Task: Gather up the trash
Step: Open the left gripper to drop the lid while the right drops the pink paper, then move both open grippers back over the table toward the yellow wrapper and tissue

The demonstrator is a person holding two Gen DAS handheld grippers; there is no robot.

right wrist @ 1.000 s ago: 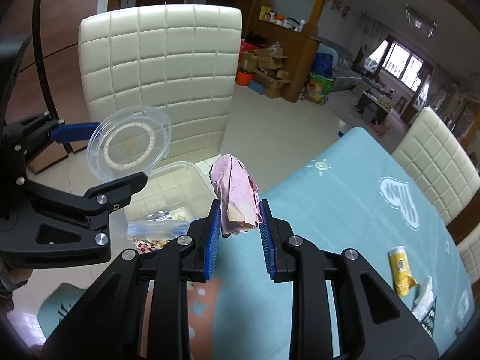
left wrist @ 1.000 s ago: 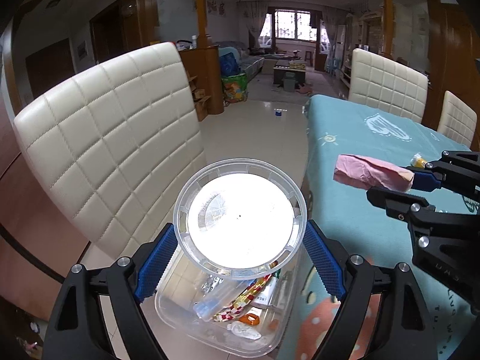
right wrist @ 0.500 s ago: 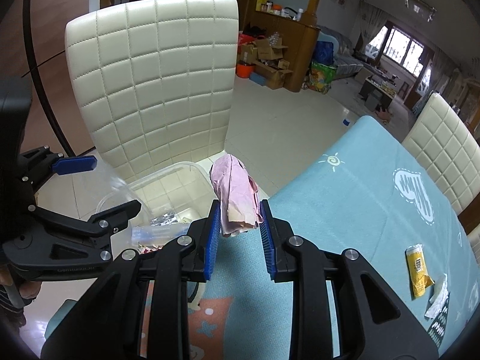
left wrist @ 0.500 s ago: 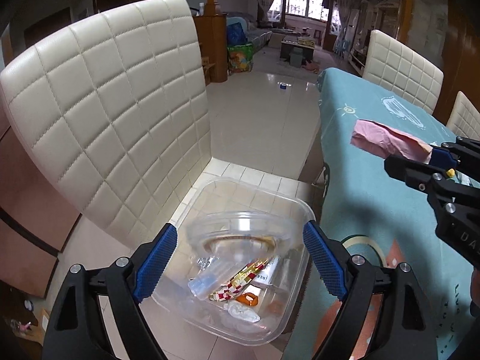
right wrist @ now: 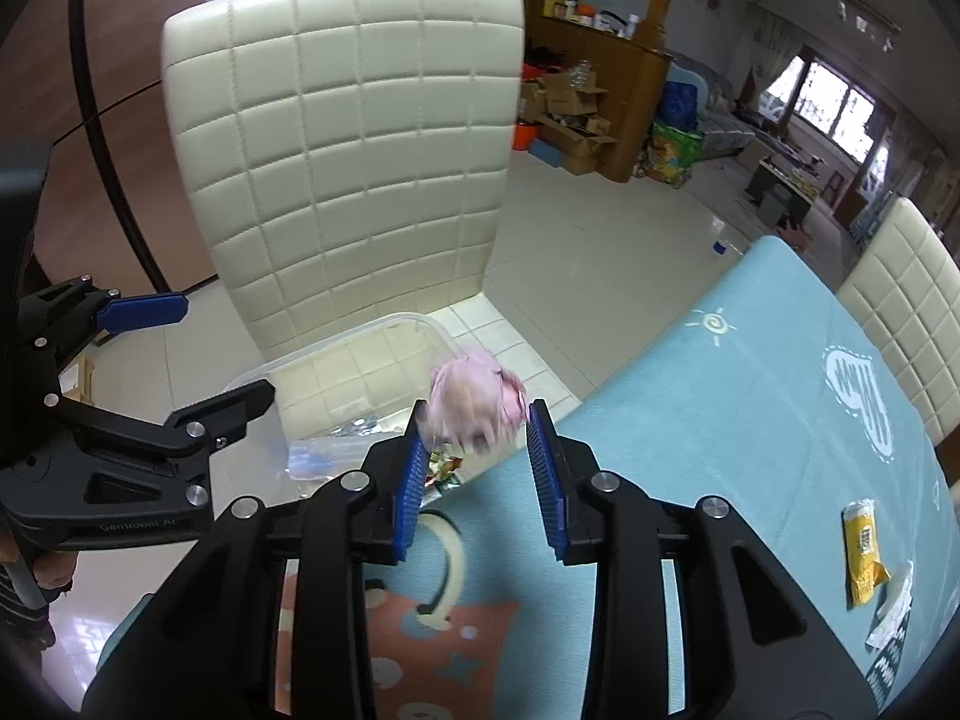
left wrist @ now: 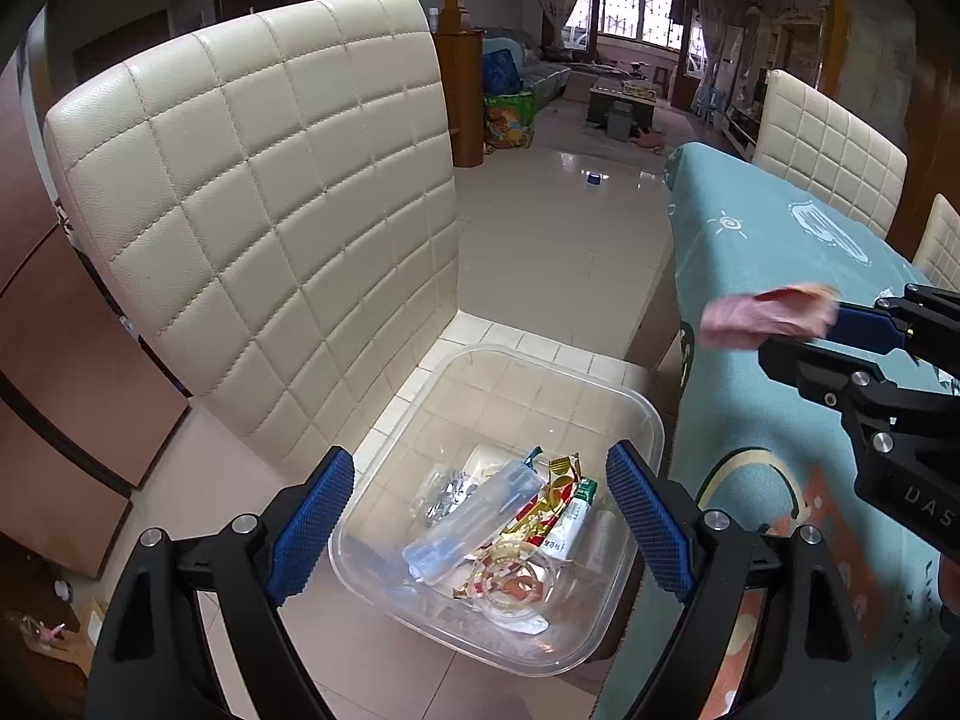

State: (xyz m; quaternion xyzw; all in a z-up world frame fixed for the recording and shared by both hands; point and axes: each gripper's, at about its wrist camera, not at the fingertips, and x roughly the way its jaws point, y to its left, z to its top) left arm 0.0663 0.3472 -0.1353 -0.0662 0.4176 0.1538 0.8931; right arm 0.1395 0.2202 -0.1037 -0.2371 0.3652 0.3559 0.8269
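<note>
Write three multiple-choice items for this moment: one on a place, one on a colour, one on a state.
1. Where does the clear bin sit?
A. on the table
B. on the floor by the white chair
C. on the chair seat

2. What colour is the wad at the right hand-held gripper?
A. pink
B. yellow
C. green

3. How is the left hand-held gripper?
A. shut on a lid
B. shut on a bottle
C. open, holding nothing

Answers: 1 B, tiles show through its clear walls, with the chair just behind it. 2 A, it shows pink in both views. 3 C, its pads stand wide apart above the bin with nothing between them.
</note>
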